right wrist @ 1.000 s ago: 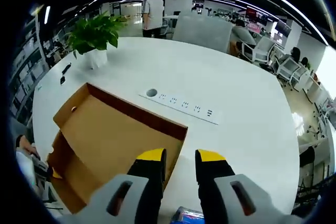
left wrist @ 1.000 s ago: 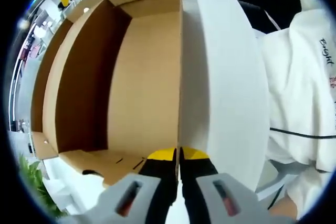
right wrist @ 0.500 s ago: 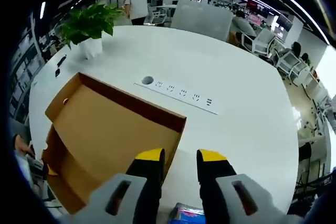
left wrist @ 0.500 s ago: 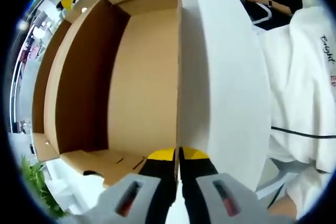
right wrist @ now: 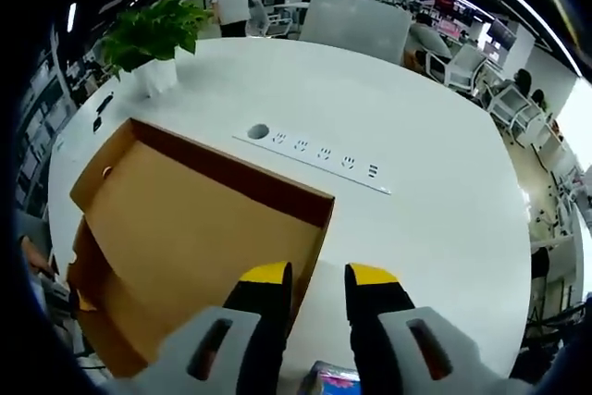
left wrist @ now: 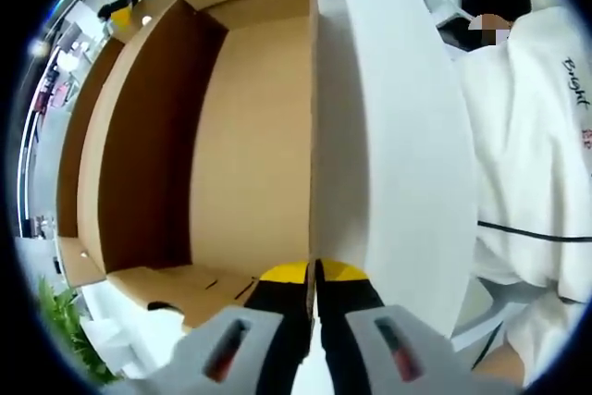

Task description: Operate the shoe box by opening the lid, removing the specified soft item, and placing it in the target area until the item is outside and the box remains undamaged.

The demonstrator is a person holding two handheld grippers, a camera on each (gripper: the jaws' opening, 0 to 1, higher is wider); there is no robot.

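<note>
The box (left wrist: pixel 250 136) lies open on the white table (left wrist: pixel 398 154) in the left gripper view, its brown cardboard inside bare, its right wall running straight up from the left hand-held gripper (left wrist: pixel 314 275). That gripper's yellow-tipped jaws are pressed together on the lower end of this wall's edge. A flap (left wrist: pixel 176 289) folds out at the box's near end, and a person's white garment (left wrist: pixel 546 164) hangs at the right, beyond the table edge. In the right gripper view, the box (right wrist: pixel 176 238) sits on the table (right wrist: pixel 416 191) to the left, seen from its other side. The right hand-held gripper (right wrist: pixel 317 277) has its jaws apart, holding nothing, just beside the box's near corner. A socket strip (right wrist: pixel 314 150) is set in the table beyond the box, and a potted plant (right wrist: pixel 153 39) stands at the far left. A blue thing (right wrist: pixel 328 381) peeks between the jaw bases; I cannot tell what it is.
</note>
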